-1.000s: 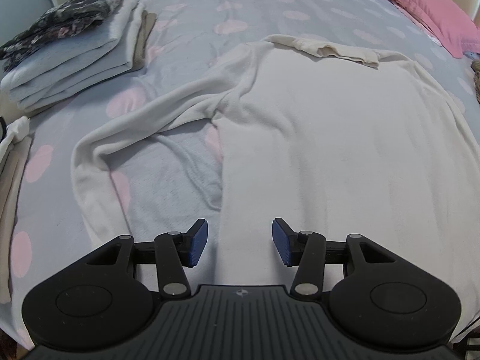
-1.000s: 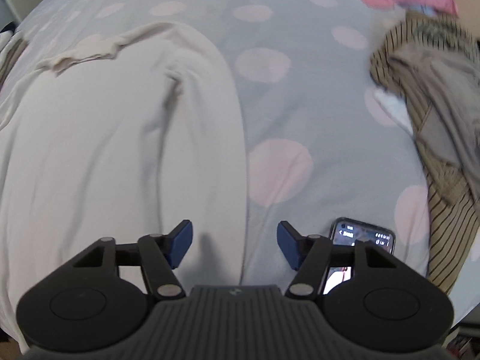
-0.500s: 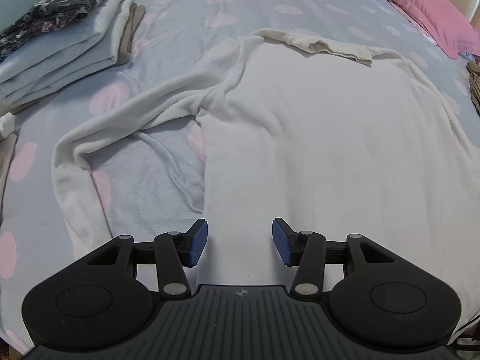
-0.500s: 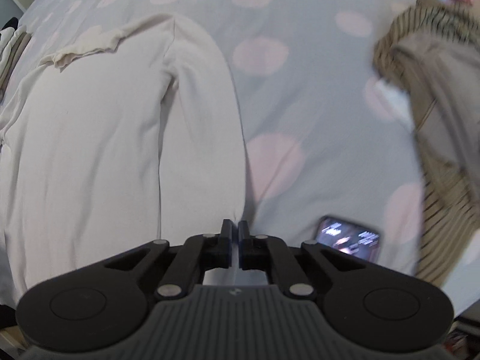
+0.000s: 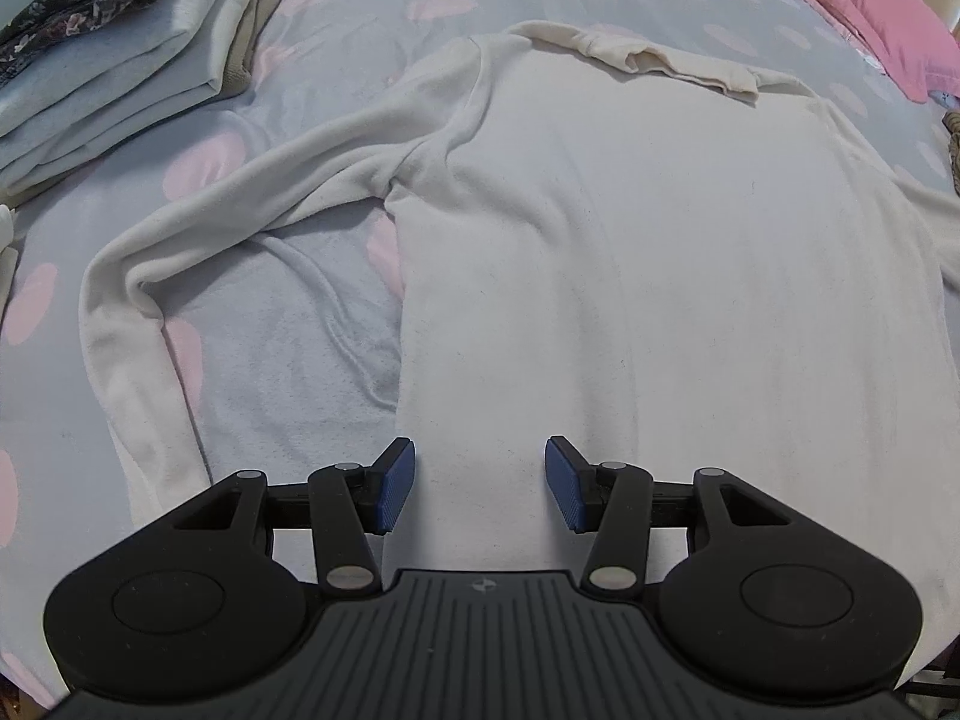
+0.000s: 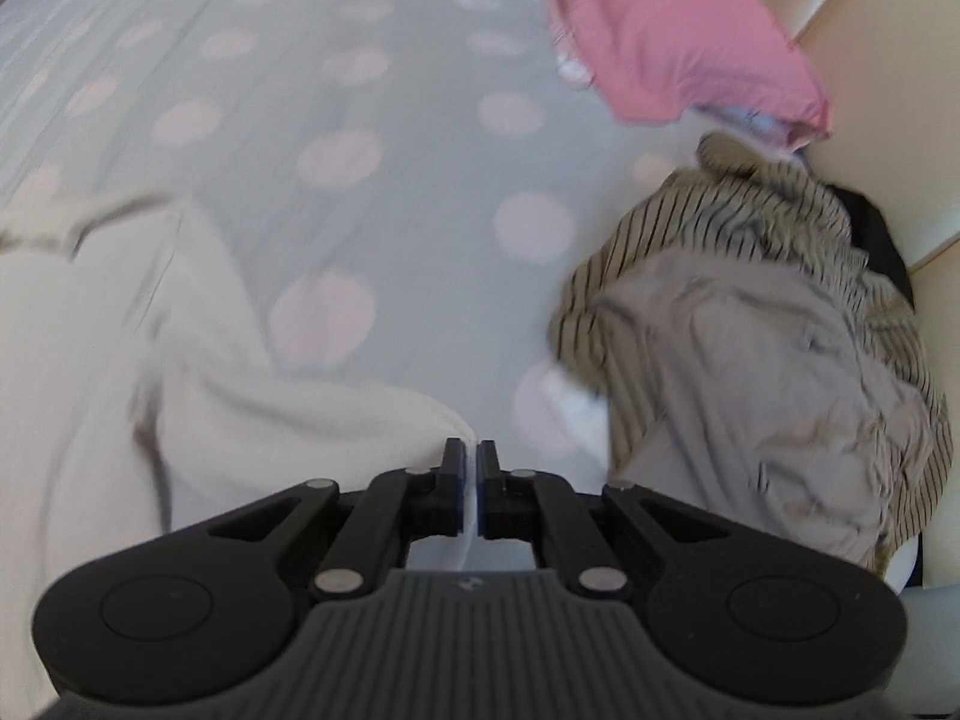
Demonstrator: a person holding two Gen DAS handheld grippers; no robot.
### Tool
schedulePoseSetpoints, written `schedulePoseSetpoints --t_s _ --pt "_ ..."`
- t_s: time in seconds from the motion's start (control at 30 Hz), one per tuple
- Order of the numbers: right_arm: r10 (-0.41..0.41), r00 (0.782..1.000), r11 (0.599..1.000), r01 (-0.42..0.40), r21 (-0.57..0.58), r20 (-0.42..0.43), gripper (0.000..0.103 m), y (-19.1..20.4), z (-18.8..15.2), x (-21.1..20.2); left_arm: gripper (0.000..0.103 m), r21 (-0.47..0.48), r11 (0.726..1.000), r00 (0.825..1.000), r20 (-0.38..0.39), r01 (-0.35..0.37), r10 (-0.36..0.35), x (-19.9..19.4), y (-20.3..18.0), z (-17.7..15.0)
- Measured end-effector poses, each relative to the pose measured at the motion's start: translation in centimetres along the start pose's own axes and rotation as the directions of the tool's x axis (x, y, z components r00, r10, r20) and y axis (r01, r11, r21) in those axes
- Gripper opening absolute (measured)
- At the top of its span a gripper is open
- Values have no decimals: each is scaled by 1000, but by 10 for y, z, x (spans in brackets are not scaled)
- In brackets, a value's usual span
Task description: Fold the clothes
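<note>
A cream long-sleeved top [image 5: 630, 252] lies spread flat on the bed, collar at the far end, its left sleeve [image 5: 198, 222] bent out to the side. My left gripper [image 5: 479, 483] hovers open over the near left edge of the top's body, nothing between its blue pads. In the right wrist view my right gripper [image 6: 470, 483] is shut on the cream top's right sleeve [image 6: 312, 420], whose end is pinched between the pads and pulled up off the bed.
The bed has a grey sheet with pink dots [image 6: 372, 120]. A stack of folded clothes [image 5: 108, 60] sits at the far left. A crumpled striped garment [image 6: 780, 312] lies to the right, and a pink pillow [image 6: 672, 42] by the headboard.
My right gripper went from open to shut on the sleeve, then lifted and swung right, dragging the sleeve; the phone left its view. The left gripper stayed open and nearly still.
</note>
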State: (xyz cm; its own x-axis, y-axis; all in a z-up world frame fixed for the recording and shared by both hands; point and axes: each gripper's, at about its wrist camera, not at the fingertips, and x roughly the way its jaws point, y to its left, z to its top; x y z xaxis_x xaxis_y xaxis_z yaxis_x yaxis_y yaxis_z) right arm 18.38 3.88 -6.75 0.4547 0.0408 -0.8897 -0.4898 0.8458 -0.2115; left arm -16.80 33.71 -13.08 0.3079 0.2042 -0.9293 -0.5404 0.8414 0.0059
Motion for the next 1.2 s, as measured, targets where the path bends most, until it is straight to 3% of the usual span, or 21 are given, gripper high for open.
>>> schedulePoseSetpoints --t_s 0.17,0.27,0.3,0.33,0.47,0.67,0.77,0.9,1.07,1.17,1.2 --pt "32 999 999 -32 10 -4 11 3 -1 14 46 -2 1000 1000 -19 -7 7 6 -1 3" --pt "53 998 998 -53 13 -17 26 4 -14 15 46 -2 1000 1000 -23 0 0 7 -2 4" --pt "60 998 998 -60 20 -27 36 4 -20 14 46 -1 1000 1000 -23 4 -4 7 -3 4" --pt "67 997 997 -66 27 -35 39 3 -27 12 46 1 1000 1000 -24 7 -7 7 -4 5" --pt "105 992 993 -102 54 -71 45 -1 -57 7 46 16 1000 999 -27 17 -17 6 -8 4" --pt "206 969 973 -188 135 -138 63 2 -103 8 47 31 999 999 -32 14 -13 7 -13 3" --pt "250 955 960 -223 167 -161 64 11 -114 12 47 31 999 1000 -31 6 -5 7 -13 2" --pt "294 939 953 -274 127 -178 64 32 -121 14 47 28 1000 1000 -24 1 0 5 -12 1" --pt "233 939 972 -231 37 -253 63 52 -133 31 47 31 1000 1000 -16 0 1 3 -11 1" --pt "228 936 973 -232 15 -267 53 59 -144 39 47 36 999 1000 -13 2 -2 2 -12 0" --pt "227 937 972 -234 5 -265 42 60 -144 38 47 38 999 1000 -11 3 -3 2 -13 1"
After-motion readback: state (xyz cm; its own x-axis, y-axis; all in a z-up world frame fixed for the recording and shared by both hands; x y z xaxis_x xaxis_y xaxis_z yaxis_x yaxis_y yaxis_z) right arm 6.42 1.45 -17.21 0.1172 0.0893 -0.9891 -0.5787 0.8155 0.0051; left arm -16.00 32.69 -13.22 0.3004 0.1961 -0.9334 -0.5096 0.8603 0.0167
